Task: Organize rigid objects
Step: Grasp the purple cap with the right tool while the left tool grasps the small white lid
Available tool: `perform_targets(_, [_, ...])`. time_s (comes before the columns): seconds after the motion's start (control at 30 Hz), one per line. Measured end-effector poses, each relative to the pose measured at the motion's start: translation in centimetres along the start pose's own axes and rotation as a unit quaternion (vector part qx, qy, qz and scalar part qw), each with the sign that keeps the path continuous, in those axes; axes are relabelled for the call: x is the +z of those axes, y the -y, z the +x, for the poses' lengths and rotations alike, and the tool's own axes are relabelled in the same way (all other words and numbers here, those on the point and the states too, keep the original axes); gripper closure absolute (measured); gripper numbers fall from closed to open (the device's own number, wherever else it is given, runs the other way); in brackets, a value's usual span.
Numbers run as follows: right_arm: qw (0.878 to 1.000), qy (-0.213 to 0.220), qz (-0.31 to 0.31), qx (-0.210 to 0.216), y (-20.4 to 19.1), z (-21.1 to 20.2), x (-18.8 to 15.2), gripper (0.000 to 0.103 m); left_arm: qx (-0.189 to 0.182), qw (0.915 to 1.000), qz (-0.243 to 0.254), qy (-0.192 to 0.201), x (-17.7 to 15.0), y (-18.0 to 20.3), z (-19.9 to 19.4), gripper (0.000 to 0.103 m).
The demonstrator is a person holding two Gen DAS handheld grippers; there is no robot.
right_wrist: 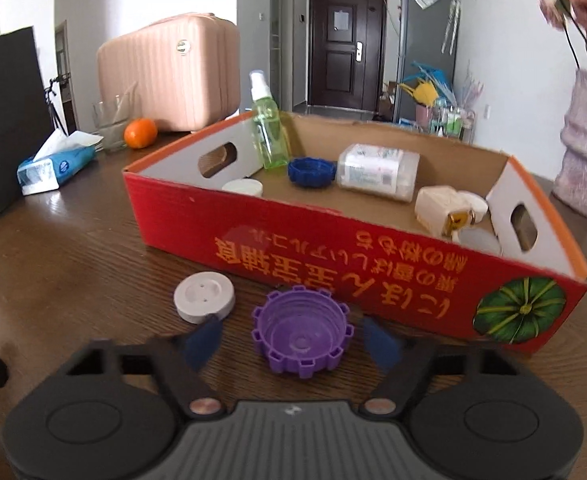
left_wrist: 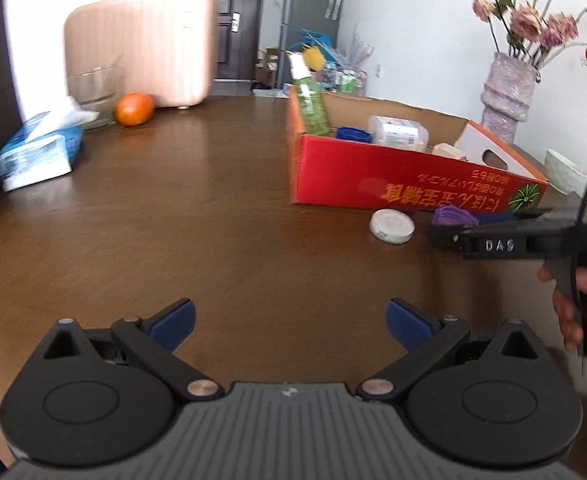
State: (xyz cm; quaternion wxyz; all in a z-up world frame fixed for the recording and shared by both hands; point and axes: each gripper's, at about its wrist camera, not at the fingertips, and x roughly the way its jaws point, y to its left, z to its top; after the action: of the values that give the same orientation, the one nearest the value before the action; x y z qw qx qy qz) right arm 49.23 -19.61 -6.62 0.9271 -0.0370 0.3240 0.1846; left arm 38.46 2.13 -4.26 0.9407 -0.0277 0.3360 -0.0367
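A purple ridged bottle cap point(right_wrist: 301, 330) lies open side up on the brown table point(right_wrist: 73, 280), just in front of the red cardboard box point(right_wrist: 333, 256). My right gripper point(right_wrist: 293, 342) straddles it with a small gap at each blue pad, so it is open. A white disc point(right_wrist: 204, 297) lies left of the cap. Inside the box are a green spray bottle point(right_wrist: 269, 136), a blue cap point(right_wrist: 309, 172), a clear jar point(right_wrist: 377, 172) and a cream plug point(right_wrist: 441, 206). My left gripper point(left_wrist: 291, 326) hangs open and empty over bare table, left of the right gripper's fingers point(left_wrist: 449, 238).
A pink hard case point(right_wrist: 173, 76), an orange point(right_wrist: 140, 133), a glass point(right_wrist: 111, 126) and a tissue pack point(right_wrist: 53, 166) stand at the far left. A black bag point(right_wrist: 1, 120) is at the left edge. A vase of flowers point(right_wrist: 585, 152) stands right of the box.
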Motion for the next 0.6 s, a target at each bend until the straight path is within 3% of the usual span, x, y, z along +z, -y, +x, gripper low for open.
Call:
perform_targets(0.13, [1.0, 0.015, 0.018, -0.007, 2.7, -1.9, -1.5, 0.051, -0.041, 0.9979, 0.044, 0.026, 2.3, 3.1, 2.4, 0.0])
perform_targets(0.3, [0.997, 0.018, 0.062, -0.04, 6.8, -6.2, -4.7, 0.051, -0.069, 0.9954, 0.059, 0.029, 4.7, 6.9, 6.4, 0.005])
perform_targets(0.4, [0.994, 0.027, 0.092, -0.043, 8.2, -9.3, -6.7, 0.051, -0.024, 0.9978, 0.059, 0.018, 5.0, 8.6, 9.3, 0.03])
perform_targets(0.43, [0.994, 0.03, 0.099, -0.04, 8.5, -10.2, -7.3, 0.051, -0.008, 0.9985, 0.054, 0.006, 5.0, 8.8, 10.2, 0.045])
perform_targets(0.5, [0.993, 0.035, 0.107, -0.042, 8.6, -11.6, -8.2, 0.051, -0.006, 0.9992, 0.037, 0.014, 4.8, 8.7, 10.5, 0.046])
perform_targets(0.57, [0.992, 0.039, 0.111, -0.038, 8.8, -12.5, -8.9, 0.051, 0.0, 0.9985, 0.051, 0.018, 4.5, 9.0, 10.2, 0.063])
perform_targets(0.6, [0.992, 0.039, 0.114, -0.037, 8.9, -12.7, -9.1, 0.051, 0.001, 0.9983, 0.055, 0.019, 4.3, 9.0, 10.0, 0.063])
